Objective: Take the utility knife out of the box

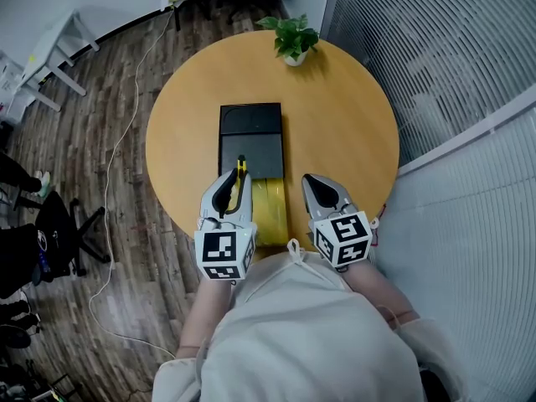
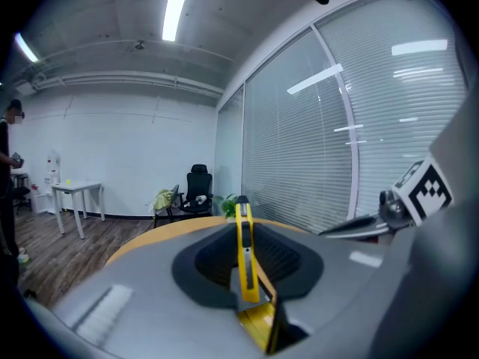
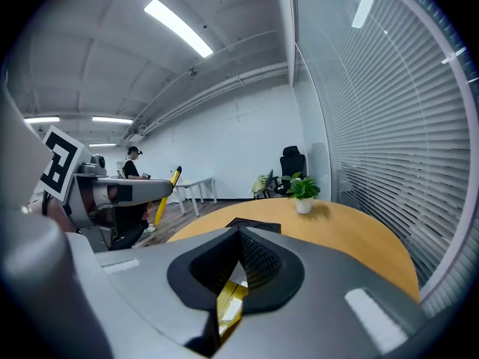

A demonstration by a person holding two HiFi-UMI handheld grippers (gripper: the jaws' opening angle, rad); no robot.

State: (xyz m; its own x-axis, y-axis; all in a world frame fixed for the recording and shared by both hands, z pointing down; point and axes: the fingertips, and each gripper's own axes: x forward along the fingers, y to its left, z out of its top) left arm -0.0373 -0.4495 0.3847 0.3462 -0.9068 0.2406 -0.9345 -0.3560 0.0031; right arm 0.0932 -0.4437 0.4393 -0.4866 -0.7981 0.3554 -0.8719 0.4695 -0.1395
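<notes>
Left tool [image 1: 233, 181] clamped on utility knife [image 1: 241, 167], seemingly lifted clear of box [image 1: 249, 131], frame centre. Right tool [image 1: 310, 182] closed, empty. Extraction looks done.

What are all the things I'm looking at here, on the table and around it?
Table: one, round, light wood, middle of the view.
Box: one, black, centre of the table.
Flat yellow piece: one, at the box's near end; I can't tell what it is.
Potted plant: one, green in a white pot, far edge of the table.
Utility knife: one, yellow, held in the left gripper.
Cable: one, pale, on the wood floor left of the table.
Desk: one, white, far left.
Left gripper: one, grey, shut on the utility knife.
Right gripper: one, grey, shut and empty, right of the flat yellow piece.
</notes>
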